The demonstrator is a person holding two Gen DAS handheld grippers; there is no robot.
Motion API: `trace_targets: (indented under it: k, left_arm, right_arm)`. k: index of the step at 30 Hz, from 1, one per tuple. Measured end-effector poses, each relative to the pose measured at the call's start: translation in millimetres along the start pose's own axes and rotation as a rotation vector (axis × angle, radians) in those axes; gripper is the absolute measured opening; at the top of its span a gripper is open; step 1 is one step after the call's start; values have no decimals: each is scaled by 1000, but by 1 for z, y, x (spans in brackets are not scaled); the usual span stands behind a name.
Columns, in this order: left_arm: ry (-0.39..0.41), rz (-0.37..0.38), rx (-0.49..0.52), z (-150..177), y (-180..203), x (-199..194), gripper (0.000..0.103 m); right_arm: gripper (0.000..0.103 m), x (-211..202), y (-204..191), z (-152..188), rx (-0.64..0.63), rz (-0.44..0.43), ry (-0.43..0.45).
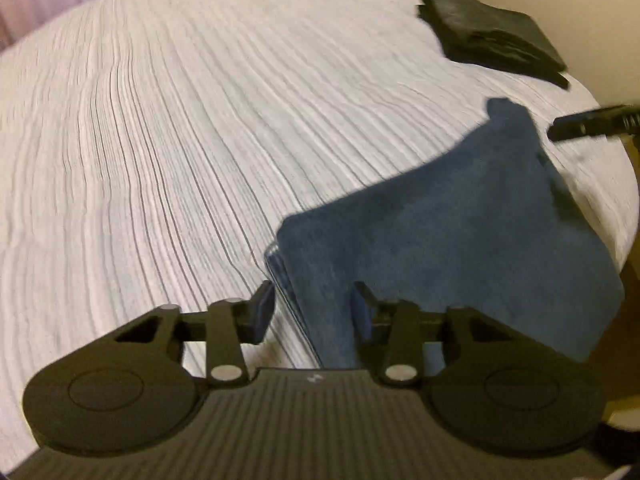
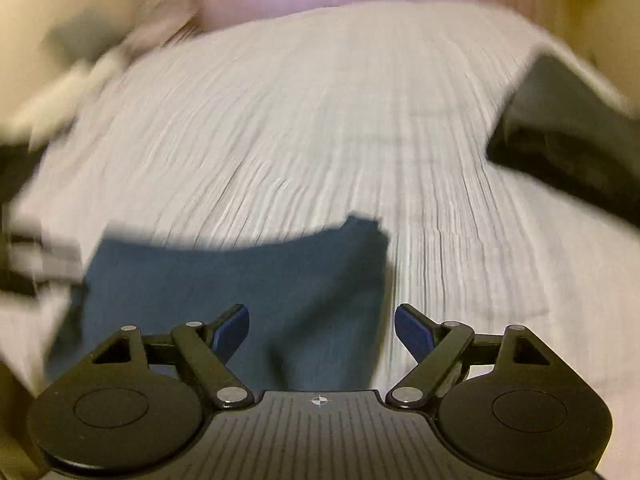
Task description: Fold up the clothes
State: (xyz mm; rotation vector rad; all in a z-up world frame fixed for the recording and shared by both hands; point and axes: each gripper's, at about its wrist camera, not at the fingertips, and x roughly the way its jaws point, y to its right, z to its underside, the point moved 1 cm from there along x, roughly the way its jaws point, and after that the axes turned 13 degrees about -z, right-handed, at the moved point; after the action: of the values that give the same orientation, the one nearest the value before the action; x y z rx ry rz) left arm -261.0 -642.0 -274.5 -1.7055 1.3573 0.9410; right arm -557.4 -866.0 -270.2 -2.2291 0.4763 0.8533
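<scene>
- The blue garment (image 1: 460, 240), folded into a flat pad with stacked edges showing at its lower left, lies on the striped white bedcover (image 1: 200, 140) in the lower right of the left wrist view; in the right wrist view it fills the lower left centre (image 2: 240, 276).
- The left gripper (image 1: 314, 312) sits at the bottom centre of its frame with its fingers apart; the garment's lower left corner lies between them, with no pad seen pressing on it.
- The right gripper (image 2: 322, 332) is spread wide at the bottom centre of its own view, its blue pads (image 2: 230, 328) clear of each other; the left pad is over the cloth, the right one over bare bedcover. Whether it touches the cloth cannot be told through the blur.
- A black part, probably the right gripper's tip, enters at the right edge of the left wrist view (image 1: 592, 122), just beside the garment's upper corner.
- A folded black garment (image 1: 492, 28) rests in the upper right of the left wrist view, well apart from the blue one; it shows blurred at the right edge of the right wrist view (image 2: 568, 160).
</scene>
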Motion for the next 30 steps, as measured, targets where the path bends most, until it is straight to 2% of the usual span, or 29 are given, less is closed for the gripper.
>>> trace_targets:
  k: [1,2,3,4,6,9,12,15,16,18,21,23,25,28,30]
  left_arm:
    - [-9,2,2,0,0,4,31]
    - [-16,1,9,1,2,8,29]
    - [-22,0,16,2,5,11,29]
    - [-23,-7,26,2,8,14,29]
    - [-18,-42,9,2,13,20,29]
    - [-32,-50,-21,1,11,28,29]
    - [-30,-42,-22,1,7,24,29]
    - [-16,-46,-10,0,5,13,27]
    - [6,-52,0,0,6,5,26]
    - [64,-40,9,0,9,-10,25]
    - [86,-2,36,5,17,-18,26]
    - [35,-1,89,12,26,-4,26]
    - [26,-11,136,19,31,10,27]
    - [17,2,116,20,25,10,27]
    - [25,-7,107,20,21,-3,27]
  right_arm:
    - [78,4,12,-10,62,-18,19]
    - [52,9,21,-17,87,4,18]
    - [36,17,27,-21,79,43,-16]
    - [34,26,32,-24,67,83,-56]
    - [34,39,47,-25,56,137,-112]
    - [36,49,65,-24,84,112,-136]
    - [36,37,52,-28,49,119,-128]
    - [36,12,25,-27,-24,135,-69]
    - [36,4,15,-26,-46,128,-41]
    - [36,3,1,-18,-56,74,-42]
    - [37,10,-15,-3,-61,-5,-71]
    - [37,29,-4,8,-26,-14,-115]
    - [37,39,4,14,6,-16,-137]
    - [39,29,-5,18,27,-22,-128]
    - [47,11,-24,27,18,-44,-127]
